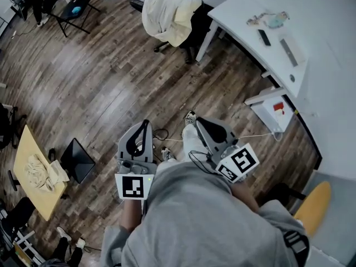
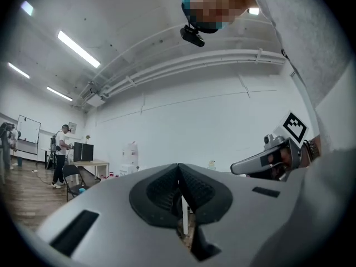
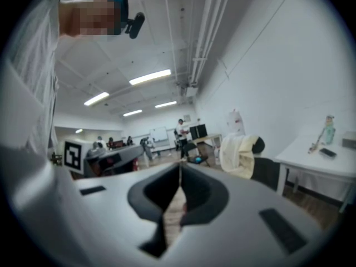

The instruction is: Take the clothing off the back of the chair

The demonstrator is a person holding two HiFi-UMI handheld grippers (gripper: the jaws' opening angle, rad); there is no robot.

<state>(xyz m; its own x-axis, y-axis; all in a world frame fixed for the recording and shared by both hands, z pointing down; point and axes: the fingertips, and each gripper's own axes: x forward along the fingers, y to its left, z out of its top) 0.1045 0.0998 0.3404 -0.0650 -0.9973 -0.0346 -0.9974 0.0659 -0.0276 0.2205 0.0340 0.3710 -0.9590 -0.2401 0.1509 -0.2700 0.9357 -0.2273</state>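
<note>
Cream clothing [image 1: 167, 15] drapes the black chair [image 1: 198, 29] back at 12 o'clock, well apart from left gripper [image 1: 146, 124] and right gripper [image 1: 198, 120], both closed on nothing, the right seemingly slightly nearer.

Right hand-held gripper [image 3: 179, 178] jaws pressed together — cream clothing [image 3: 236, 156] draped over black chair [image 3: 268, 174], beside white worktop [image 3: 320, 161].

From the head, steeply down onto wooden floor [image 1: 100, 77], close over left gripper [image 1: 146, 122] and right gripper [image 1: 198, 119]. From each gripper, roughly level along own jaws, far into room. Shared by head and right gripper views: clothing-draped chair [image 1: 178, 18], white desk [image 1: 311, 32].
</note>
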